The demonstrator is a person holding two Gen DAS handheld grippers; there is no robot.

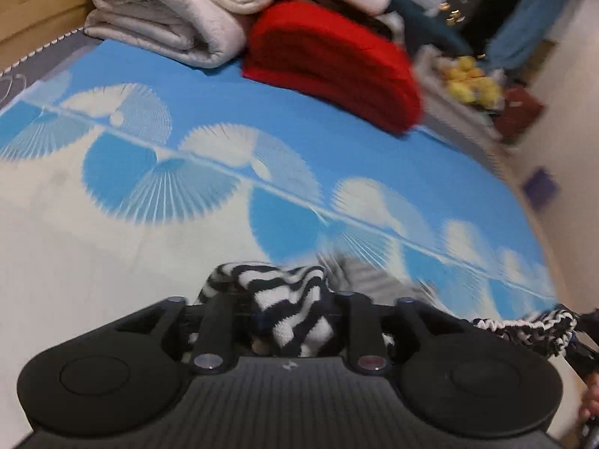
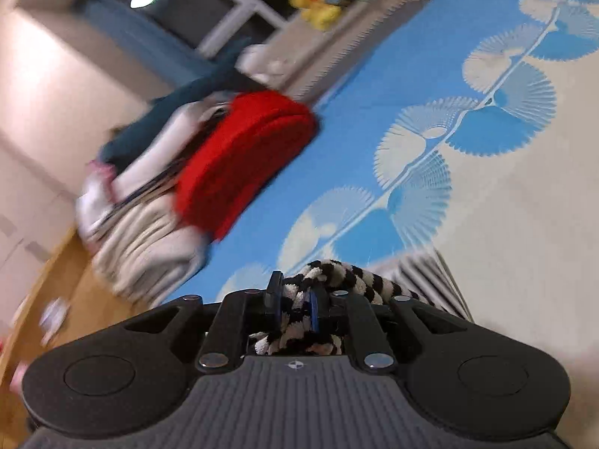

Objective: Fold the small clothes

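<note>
Judging by the bed (image 1: 112,247), folding has barely begun: no finished small piece lies on its blue-and-white cover, only a red blanket (image 1: 333,63) and white quilts (image 1: 164,11) stacked at its far end. Above the bed's near part hangs the striped garment (image 1: 284,299), a fuzzy black-and-white knit, bunched and unfolded, strung between both tools. The left gripper (image 1: 288,318) has cloth heaped between its jaws, though whether they pinch it I cannot tell; the right gripper (image 2: 294,308) pinches a twisted bunch.

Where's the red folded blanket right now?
Red blanket lies at the bed's far end in the left wrist view, right of the rolled white quilt, on the blue patterned sheet.
</note>
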